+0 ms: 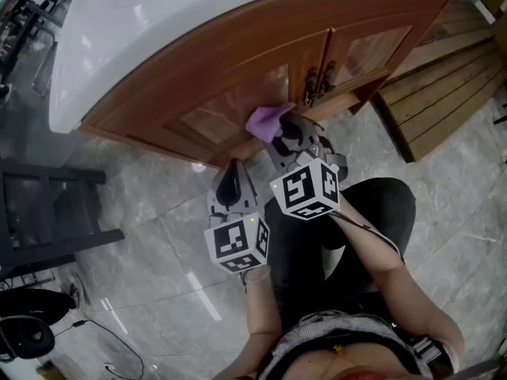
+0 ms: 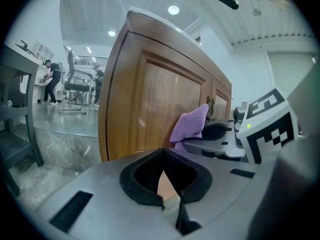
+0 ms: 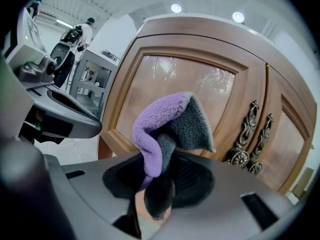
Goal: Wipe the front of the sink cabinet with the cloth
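- sink cabinet (image 1: 238, 70): brown wood, two panelled doors, under a white countertop (image 1: 158, 22). it stands on a grey marble floor (image 1: 158, 236).
- right gripper (image 1: 287, 133): jaws pinching the cloth (image 1: 265, 119). the right gripper view shows the fabric clamped between the two dark pads, with a loose fold standing up past the tips.
- cloth (image 3: 167, 129): purple on one face, grey on the other. it lies against the front of the left door, low down and just left of the handles (image 3: 250, 139).
- the left gripper view confirms this: the cloth (image 2: 192, 124) rests on the door face (image 2: 150, 99), with the right gripper directly behind it.
- handles: a pair of ornate dark metal ones, either side of the seam between the doors (image 1: 317, 81).
- left gripper (image 1: 231, 171): jaws pressed together with nothing between them. its own view (image 2: 167, 184) shows only a thin wedge of wood colour behind the pads.
- left gripper position: beside the right gripper and to its left, pointing at the lower edge of the cabinet. contact with the wood cannot be made out.
- the marker cubes of the two grippers sit close together, above the person's knee in the head view.
- surroundings: wooden slatted platform (image 1: 444, 93) to the right of the cabinet, black shelf frame (image 1: 47, 212) on the floor to the left.
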